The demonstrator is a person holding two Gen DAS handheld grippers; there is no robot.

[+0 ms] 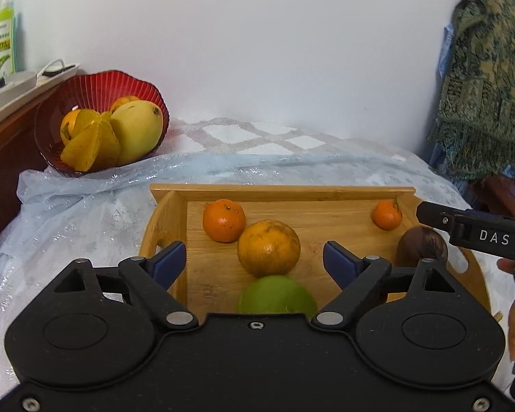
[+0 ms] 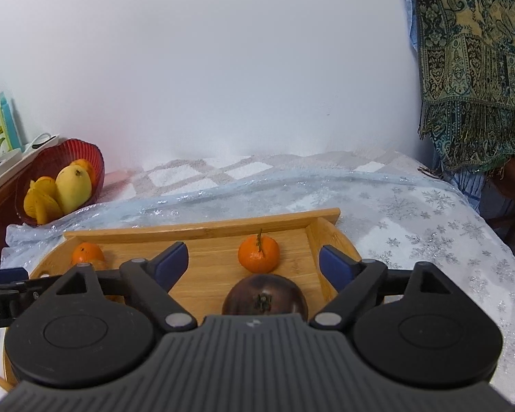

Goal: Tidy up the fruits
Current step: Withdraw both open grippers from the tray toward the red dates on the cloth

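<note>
On the wooden tray (image 1: 168,219), whose long axis runs left-right, the left gripper (image 1: 254,261), jaws spread and empty, hovers over a large orange (image 1: 268,248) touching a green fruit (image 1: 276,295) and tangerine (image 1: 224,220), while the right gripper (image 2: 254,261), likewise spread, faces a dark brown fruit (image 2: 265,297), a stem-up mandarin (image 2: 258,253) behind it.

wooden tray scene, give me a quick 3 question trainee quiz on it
1. True or false: the left gripper is shut on the big orange.
2. Which fruit lies directly ahead of the right gripper? A mango, B dark brown fruit, C starfruit
3. Fill in: the mango sits in the red ____.

Key: 1 false, both grippers are open and empty. 2 B, the dark brown fruit on the wooden tray. 3 bowl.
</note>
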